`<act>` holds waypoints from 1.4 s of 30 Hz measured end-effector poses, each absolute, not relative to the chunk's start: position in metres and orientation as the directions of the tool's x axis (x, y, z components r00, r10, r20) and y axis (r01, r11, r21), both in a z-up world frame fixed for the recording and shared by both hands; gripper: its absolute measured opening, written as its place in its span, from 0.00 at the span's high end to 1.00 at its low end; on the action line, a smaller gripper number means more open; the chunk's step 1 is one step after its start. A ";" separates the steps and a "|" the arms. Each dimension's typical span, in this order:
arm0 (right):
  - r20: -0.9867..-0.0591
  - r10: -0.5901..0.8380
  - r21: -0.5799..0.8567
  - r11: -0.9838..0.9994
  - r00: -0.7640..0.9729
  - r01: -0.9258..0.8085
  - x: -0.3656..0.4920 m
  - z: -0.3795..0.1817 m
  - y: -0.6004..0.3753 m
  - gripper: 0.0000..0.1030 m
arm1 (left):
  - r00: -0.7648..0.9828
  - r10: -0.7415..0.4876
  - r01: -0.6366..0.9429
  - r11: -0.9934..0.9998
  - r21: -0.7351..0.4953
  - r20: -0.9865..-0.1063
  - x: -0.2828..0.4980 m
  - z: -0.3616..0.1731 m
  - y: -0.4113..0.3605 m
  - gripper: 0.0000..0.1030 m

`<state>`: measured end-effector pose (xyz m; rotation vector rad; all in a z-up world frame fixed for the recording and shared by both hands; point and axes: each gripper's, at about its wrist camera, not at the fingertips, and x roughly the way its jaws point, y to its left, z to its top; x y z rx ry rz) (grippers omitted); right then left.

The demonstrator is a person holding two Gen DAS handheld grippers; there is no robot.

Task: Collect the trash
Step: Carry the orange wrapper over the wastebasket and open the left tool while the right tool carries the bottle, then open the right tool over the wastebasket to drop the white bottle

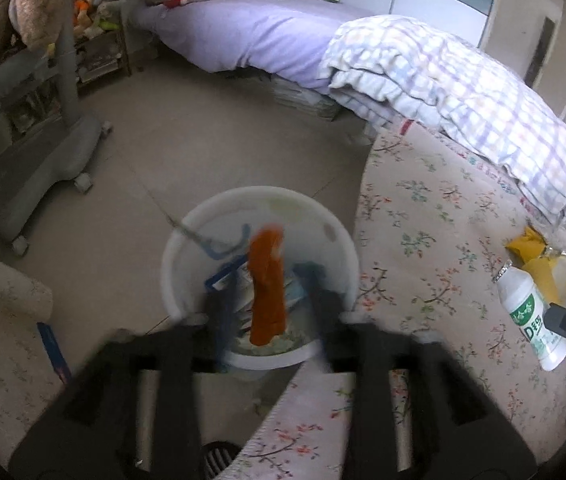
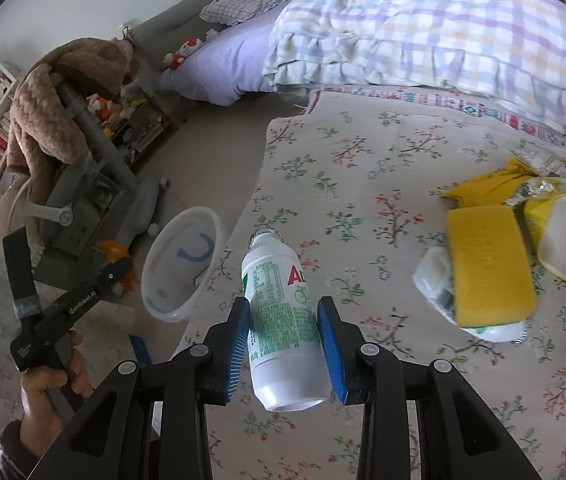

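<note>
an orange wrapper [image 1: 267, 286] over a white bin [image 1: 187, 240]; white bottle [image 2: 281, 320] with green print; floral beige bedspread [image 2: 363, 168]; yellow packets [image 2: 487, 264].

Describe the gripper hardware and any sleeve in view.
The right gripper has a black angular frame, round rivets and ribbed blue finger pads. The left gripper matches; its black handle carries small white lettering and grey tape. The hand wears a dark sleeve cuff.

bin [image 1: 335, 240] on floor beside bed [image 1: 423, 216].
</note>
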<state>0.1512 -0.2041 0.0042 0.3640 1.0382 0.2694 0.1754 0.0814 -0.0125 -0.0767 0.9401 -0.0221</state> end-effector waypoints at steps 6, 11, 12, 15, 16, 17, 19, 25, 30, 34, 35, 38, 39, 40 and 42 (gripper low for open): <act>-0.783 0.386 0.408 0.911 0.487 -0.066 0.155 0.003 -0.184 0.65 | 0.592 0.053 -0.119 0.993 -0.023 -0.804 0.167 -0.006 0.101 0.05; -0.794 0.378 0.390 0.918 0.476 -0.079 0.163 -0.001 -0.166 0.65 | 0.530 0.099 -0.160 0.987 0.015 -0.842 0.165 -0.013 0.117 0.04; -0.795 0.380 0.389 0.917 0.473 -0.084 0.164 -0.002 -0.162 0.65 | 0.522 0.103 -0.168 0.986 0.016 -0.847 0.165 -0.014 0.120 0.04; -0.796 0.388 0.390 0.916 0.465 -0.096 0.172 -0.004 -0.151 0.65 | 0.491 0.101 -0.190 0.982 0.007 -0.865 0.159 -0.015 0.129 0.04; -0.795 0.391 0.393 0.914 0.464 -0.099 0.176 -0.004 -0.146 0.65 | 0.483 0.093 -0.195 0.981 -0.003 -0.871 0.156 -0.015 0.132 0.04; -0.795 0.393 0.393 0.914 0.462 -0.101 0.181 -0.005 -0.141 0.65 | 0.478 0.088 -0.196 0.981 -0.009 -0.874 0.155 -0.014 0.134 0.04; -0.796 0.396 0.394 0.913 0.458 -0.106 0.190 -0.007 -0.130 0.65 | 0.478 0.091 -0.194 0.981 -0.004 -0.874 0.152 -0.013 0.136 0.04; -0.792 0.415 0.400 0.907 0.447 -0.132 0.214 -0.010 -0.100 0.66 | 0.487 0.134 -0.211 0.977 0.033 -0.863 0.149 -0.009 0.149 0.04; -0.785 0.426 0.411 0.901 0.450 -0.137 0.228 -0.011 -0.082 0.65 | 0.484 0.148 -0.245 0.969 0.029 -0.862 0.149 -0.008 0.163 0.04; -0.749 0.478 0.458 0.874 0.459 -0.162 0.234 -0.009 -0.071 0.65 | 0.469 0.156 -0.263 0.964 0.031 -0.869 0.149 -0.011 0.168 0.04; -0.735 0.497 0.473 0.863 0.462 -0.175 0.234 -0.007 -0.070 0.65 | 0.465 0.156 -0.266 0.964 0.030 -0.872 0.150 -0.012 0.168 0.04; -0.730 0.493 0.466 0.866 0.473 -0.183 0.235 0.001 -0.065 0.47 | 0.463 0.159 -0.265 0.964 0.035 -0.872 0.149 -0.012 0.167 0.04; -0.736 0.479 0.452 0.874 0.479 -0.179 0.234 0.004 -0.066 0.26 | 0.464 0.157 -0.263 0.964 0.034 -0.872 0.149 -0.011 0.167 0.04; -0.734 0.466 0.440 0.881 0.494 -0.178 0.231 0.008 -0.067 0.22 | 0.465 0.155 -0.261 0.965 0.032 -0.872 0.149 -0.011 0.166 0.04; -0.739 0.438 0.398 0.897 0.512 -0.193 0.226 0.016 -0.069 0.22 | 0.469 0.145 -0.258 0.966 0.022 -0.871 0.148 -0.010 0.165 0.04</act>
